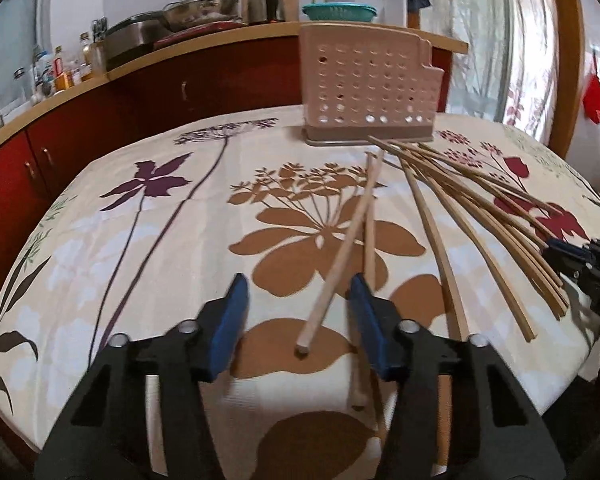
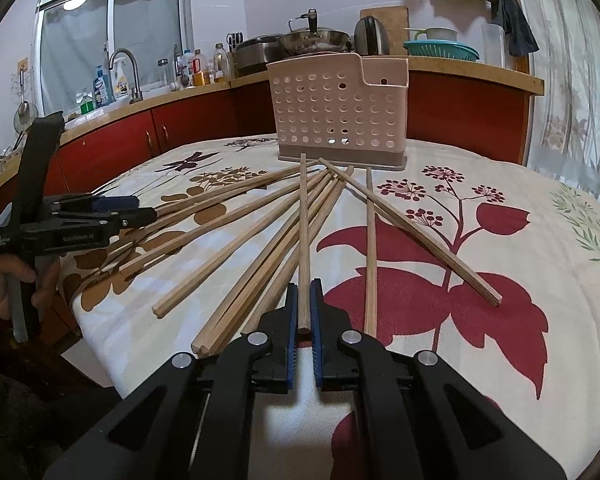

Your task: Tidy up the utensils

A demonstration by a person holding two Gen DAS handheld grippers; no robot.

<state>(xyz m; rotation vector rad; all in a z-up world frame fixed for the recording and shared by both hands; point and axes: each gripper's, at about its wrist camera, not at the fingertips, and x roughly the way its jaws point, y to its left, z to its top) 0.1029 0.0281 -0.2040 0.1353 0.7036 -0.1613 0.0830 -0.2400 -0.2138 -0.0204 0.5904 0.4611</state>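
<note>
On the flowered tablecloth (image 1: 140, 240), wooden chopsticks (image 2: 260, 240) fanned before perforated pink utensil holder (image 2: 336, 112), right gripper (image 2: 304, 292) pinching one chopstick (image 2: 303, 220), left gripper (image 1: 296, 292) fingers spread around another chopstick (image 1: 340, 260), open cloth leftward only in left view, table edge near.

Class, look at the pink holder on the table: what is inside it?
Through the holes of the holder only light and dark patches show; no chopsticks rise above its rim. Its walls hide the bottom, so whether anything lies there cannot be told.
</note>
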